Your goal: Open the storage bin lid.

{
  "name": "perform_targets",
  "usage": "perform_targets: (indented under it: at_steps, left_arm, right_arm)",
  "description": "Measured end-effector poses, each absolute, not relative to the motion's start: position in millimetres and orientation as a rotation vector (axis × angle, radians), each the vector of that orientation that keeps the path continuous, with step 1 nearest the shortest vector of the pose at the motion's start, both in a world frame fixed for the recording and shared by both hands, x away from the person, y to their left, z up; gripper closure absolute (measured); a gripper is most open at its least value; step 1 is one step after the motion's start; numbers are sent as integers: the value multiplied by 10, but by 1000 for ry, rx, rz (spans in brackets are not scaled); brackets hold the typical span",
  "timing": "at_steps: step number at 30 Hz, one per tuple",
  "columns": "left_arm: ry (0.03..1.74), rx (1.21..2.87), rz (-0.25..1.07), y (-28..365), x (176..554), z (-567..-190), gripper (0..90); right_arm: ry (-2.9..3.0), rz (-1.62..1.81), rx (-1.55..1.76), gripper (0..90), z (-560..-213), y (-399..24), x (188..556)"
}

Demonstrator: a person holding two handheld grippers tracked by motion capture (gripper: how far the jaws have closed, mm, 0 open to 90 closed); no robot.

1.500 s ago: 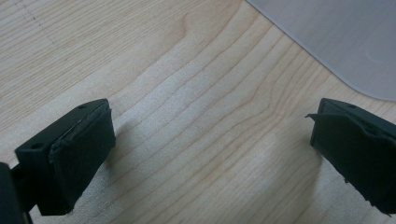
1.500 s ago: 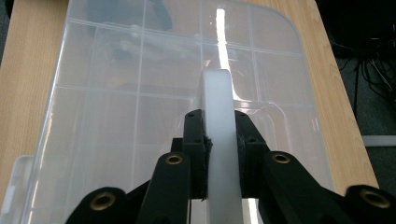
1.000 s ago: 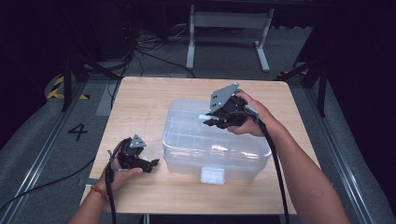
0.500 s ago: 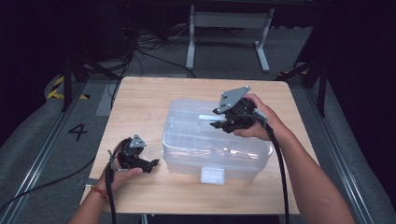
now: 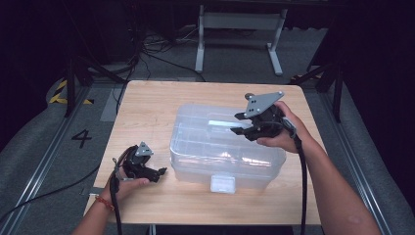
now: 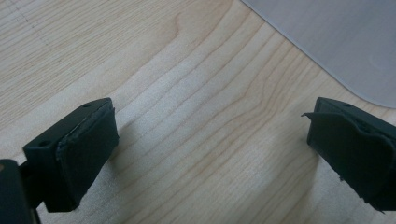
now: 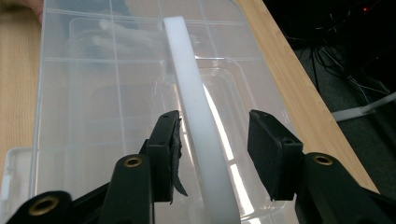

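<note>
From above, one clear plastic lidded storage box [image 5: 226,149] sits mid-table on the light wooden table [image 5: 147,107], with a single white latch [image 5: 222,184] on its near side. My left gripper [image 5: 159,172] rests on the wood just beside the box's left end; my right gripper [image 5: 238,123] hovers over the lid's right part.

Along my left gripper [image 6: 210,140], both jaws stand wide apart over bare wood, a box corner [image 6: 336,42] ahead.

Along my right gripper [image 7: 212,140], the jaws, having just been opening, straddle one white handle bar [image 7: 196,107] on the lid; the left pad is close against it, the right pad stands off it.
</note>
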State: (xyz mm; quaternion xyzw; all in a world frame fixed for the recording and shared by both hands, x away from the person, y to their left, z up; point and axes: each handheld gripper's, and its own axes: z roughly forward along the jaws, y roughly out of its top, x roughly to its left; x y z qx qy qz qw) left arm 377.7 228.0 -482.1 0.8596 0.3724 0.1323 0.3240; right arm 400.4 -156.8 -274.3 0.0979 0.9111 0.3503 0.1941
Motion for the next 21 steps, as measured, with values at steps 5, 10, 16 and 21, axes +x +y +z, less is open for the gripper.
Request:
perform_targets:
  at_steps: [5,10,16,21]
  left_arm:
    - [953,2253,350,2276,3676,-4753,193]
    - [898,2200,342,2293,3546,-4602,174]
    - [778,2200,312,2130,3376,-4477,163]
    - [705,2221,287,1957,3294,-4461,161]
  right_arm:
    - [2558,1002,293,639,-2768,-1611,3986]
    - [2569,996,281,689,-2787,-1561,3983]
    - [2571,956,263,716,-2767,-1488,3982]
    - [2574,950,259,717,-2765,-1482,3984]
